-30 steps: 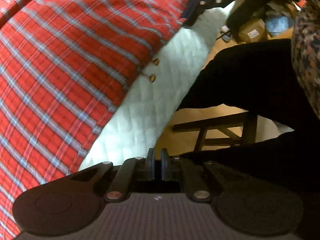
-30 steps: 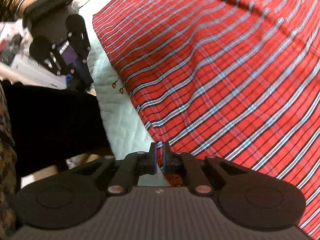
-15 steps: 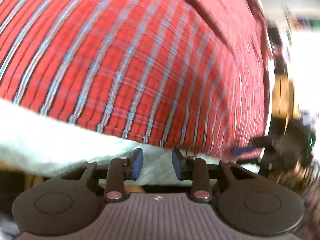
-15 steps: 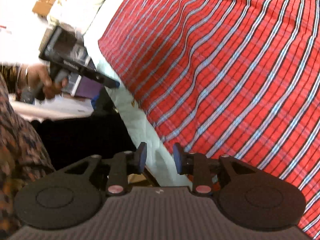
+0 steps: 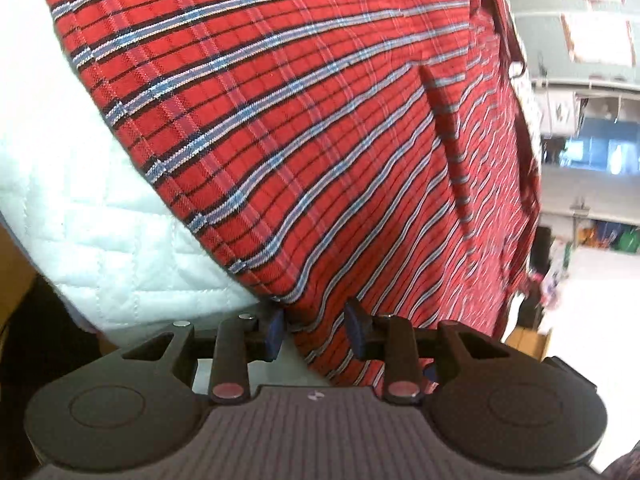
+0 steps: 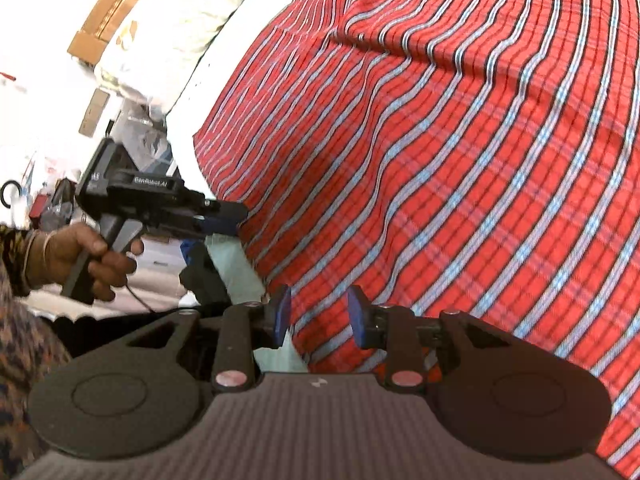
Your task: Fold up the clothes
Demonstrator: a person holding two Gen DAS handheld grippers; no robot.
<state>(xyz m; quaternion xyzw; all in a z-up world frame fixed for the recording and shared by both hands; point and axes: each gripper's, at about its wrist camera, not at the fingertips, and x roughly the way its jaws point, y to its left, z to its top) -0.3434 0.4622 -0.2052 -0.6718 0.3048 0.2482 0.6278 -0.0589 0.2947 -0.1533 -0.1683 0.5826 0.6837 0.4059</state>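
A red plaid cloth with blue-white stripes lies spread on a white quilted cover. My left gripper sits at its near edge. The jaws are closing with a corner of the cloth's hem between the blue pads, which stand apart from it. In the right wrist view the same cloth fills the frame. My right gripper is open over its edge, cloth lying between its pads without being pinched. The left gripper shows there too, rolled on its side at the cloth's edge.
A person's hand holds the left gripper's handle, with a patterned sleeve below it. A pale pillow and a wooden headboard lie at the bed's far end. Room clutter stands beyond the cloth.
Both grippers went from shut to open. The left one rolled over and came down to the cloth's near edge; the right one shifted along the edge, cloth now between its pads.
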